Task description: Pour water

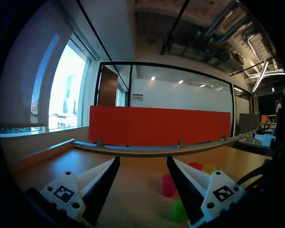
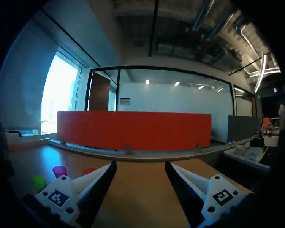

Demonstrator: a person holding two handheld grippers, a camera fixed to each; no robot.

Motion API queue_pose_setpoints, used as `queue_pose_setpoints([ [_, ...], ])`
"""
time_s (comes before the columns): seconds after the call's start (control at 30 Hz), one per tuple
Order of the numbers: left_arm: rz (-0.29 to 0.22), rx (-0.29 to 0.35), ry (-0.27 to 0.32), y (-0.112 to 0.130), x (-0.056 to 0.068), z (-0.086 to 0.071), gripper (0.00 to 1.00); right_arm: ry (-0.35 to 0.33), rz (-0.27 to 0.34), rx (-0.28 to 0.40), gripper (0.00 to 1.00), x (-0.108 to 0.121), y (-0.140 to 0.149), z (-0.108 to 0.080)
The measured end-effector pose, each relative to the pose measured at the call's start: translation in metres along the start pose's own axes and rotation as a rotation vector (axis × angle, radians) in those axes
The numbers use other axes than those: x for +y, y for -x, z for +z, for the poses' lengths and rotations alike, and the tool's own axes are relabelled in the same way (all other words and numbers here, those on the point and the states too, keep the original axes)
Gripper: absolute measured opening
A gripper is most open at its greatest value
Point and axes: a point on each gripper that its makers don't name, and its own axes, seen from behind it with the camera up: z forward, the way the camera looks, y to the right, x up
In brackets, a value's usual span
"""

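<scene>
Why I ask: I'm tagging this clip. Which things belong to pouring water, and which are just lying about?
Likely for the job: pink cup, green cup, red cup, yellow cup; left gripper and right gripper, both open.
Just there: wooden table, red divider panel, window, clutter on the neighbouring desk.

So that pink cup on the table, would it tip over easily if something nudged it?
Probably. The pink cup looks like small, thin plastic, so it is likely light and stiff. It stands upright, taller than wide, on a smooth wooden table, so a high push may topple it. A low one might slide it toward the green cup nearby.
</scene>
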Motion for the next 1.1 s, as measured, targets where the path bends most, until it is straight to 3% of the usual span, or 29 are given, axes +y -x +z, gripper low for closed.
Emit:
queue_pose_setpoints([
  [0.2, 0.005, 0.007, -0.042, 0.008, -0.006, -0.002, 0.91, 0.014, 0.015, -0.013, 0.99, 0.002, 0.0, 0.001],
  [0.37, -0.018, -0.002, -0.03, 0.029, -0.006, 0.0, 0.91, 0.024, 0.034, -0.025, 0.99, 0.003, -0.001, 0.004],
  [0.47, -0.014, -0.012, -0.033, 0.039, -0.013, 0.001, 0.92, 0.027, 0.038, -0.022, 0.99, 0.002, -0.002, 0.005],
  [0.87, 0.08, -0.024, -0.04, 0.061, -0.031, 0.007, 0.92, 0.048, 0.068, -0.04, 0.99, 0.003, 0.009, 0.009],
  [1.1, 0.076, -0.033, -0.048, 0.074, -0.041, 0.008, 0.92, 0.061, 0.063, -0.049, 0.99, 0.006, 0.011, 0.009],
])
